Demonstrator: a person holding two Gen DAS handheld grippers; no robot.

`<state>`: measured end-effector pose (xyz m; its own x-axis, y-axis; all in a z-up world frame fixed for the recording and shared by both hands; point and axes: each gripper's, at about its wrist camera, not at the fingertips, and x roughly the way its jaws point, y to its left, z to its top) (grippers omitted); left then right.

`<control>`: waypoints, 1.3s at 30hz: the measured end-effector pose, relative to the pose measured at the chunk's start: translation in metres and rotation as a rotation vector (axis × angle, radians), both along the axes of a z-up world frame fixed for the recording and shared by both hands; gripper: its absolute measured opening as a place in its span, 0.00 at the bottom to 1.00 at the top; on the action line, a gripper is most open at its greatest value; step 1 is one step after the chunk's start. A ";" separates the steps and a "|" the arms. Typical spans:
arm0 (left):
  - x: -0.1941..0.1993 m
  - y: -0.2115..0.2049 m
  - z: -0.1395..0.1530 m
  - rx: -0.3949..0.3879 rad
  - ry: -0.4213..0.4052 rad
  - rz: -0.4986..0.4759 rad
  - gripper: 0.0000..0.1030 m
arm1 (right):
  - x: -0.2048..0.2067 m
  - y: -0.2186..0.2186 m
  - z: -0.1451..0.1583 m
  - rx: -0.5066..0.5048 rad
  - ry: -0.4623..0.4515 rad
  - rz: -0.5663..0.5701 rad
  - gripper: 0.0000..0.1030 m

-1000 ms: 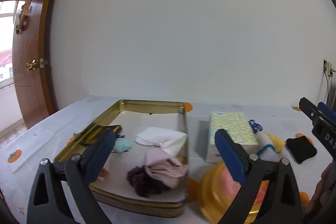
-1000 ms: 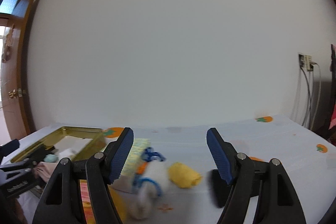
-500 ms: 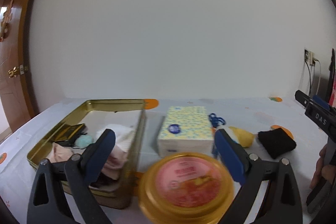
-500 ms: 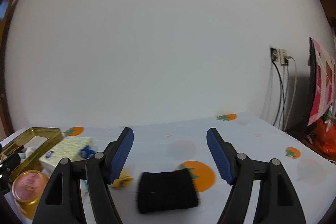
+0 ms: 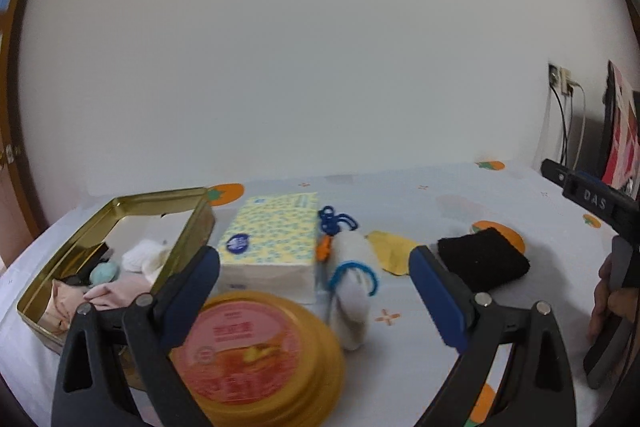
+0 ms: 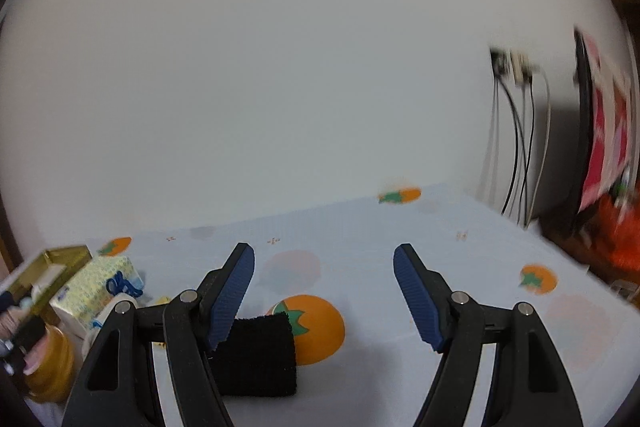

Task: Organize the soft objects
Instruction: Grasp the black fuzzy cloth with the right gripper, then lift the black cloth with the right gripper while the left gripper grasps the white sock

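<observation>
My left gripper (image 5: 316, 287) is open with nothing in its jaws, above a round yellow tub with a pink lid (image 5: 248, 347). Ahead of it lie a white rolled sock with a blue ring (image 5: 352, 287), a yellow cloth (image 5: 390, 253) and a folded black cloth (image 5: 484, 261). To the left, a gold tin (image 5: 120, 205) holds white, pink and teal soft pieces. My right gripper (image 6: 324, 291) is also open and empty. The black cloth (image 6: 260, 355) lies just beyond and below its left finger, partly hidden by it.
A yellow-patterned tissue pack (image 5: 272, 239) stands between the tin and the sock, with a blue clip beside it. The white tablecloth (image 6: 460, 267) has orange fruit prints. Cables and a wall socket (image 6: 516, 67) are at the right, past the table's edge.
Both views have swung to the right. The tin slid to the left in the left wrist view, and the black cloth went from the middle to the lower left in the right wrist view.
</observation>
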<state>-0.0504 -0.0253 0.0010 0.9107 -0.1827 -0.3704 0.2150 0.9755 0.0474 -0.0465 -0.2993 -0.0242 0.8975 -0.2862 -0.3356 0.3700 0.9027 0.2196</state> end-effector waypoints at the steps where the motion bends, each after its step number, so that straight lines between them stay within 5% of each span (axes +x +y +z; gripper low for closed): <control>1: 0.000 -0.003 0.000 -0.001 0.000 -0.001 0.94 | 0.004 -0.002 -0.002 0.023 0.016 0.028 0.72; 6: 0.005 0.005 -0.001 -0.033 0.036 0.029 0.97 | 0.014 0.011 -0.003 -0.016 0.077 0.096 0.72; 14: 0.012 -0.010 -0.005 0.002 0.085 0.003 0.97 | 0.016 -0.032 -0.012 0.034 0.120 0.022 0.72; 22: 0.010 -0.038 -0.005 0.060 0.075 -0.050 0.97 | 0.041 -0.057 -0.032 0.216 0.230 0.155 0.50; 26: 0.010 -0.045 -0.005 0.074 0.074 -0.074 0.97 | 0.034 -0.049 -0.030 0.224 0.181 0.204 0.50; 29: 0.006 -0.036 -0.002 0.037 0.049 -0.051 0.97 | 0.051 -0.026 -0.032 0.214 0.257 0.340 0.51; 35: 0.004 -0.008 0.002 -0.085 0.029 0.062 0.97 | 0.076 -0.002 -0.045 0.271 0.366 0.489 0.64; 39: 0.001 -0.007 0.002 -0.083 0.010 0.073 0.97 | 0.089 0.033 -0.049 0.120 0.499 0.529 0.78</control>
<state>-0.0496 -0.0322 0.0031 0.9192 -0.1466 -0.3655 0.1434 0.9890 -0.0362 0.0427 -0.2665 -0.0730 0.6378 0.2075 -0.7417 -0.0268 0.9684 0.2479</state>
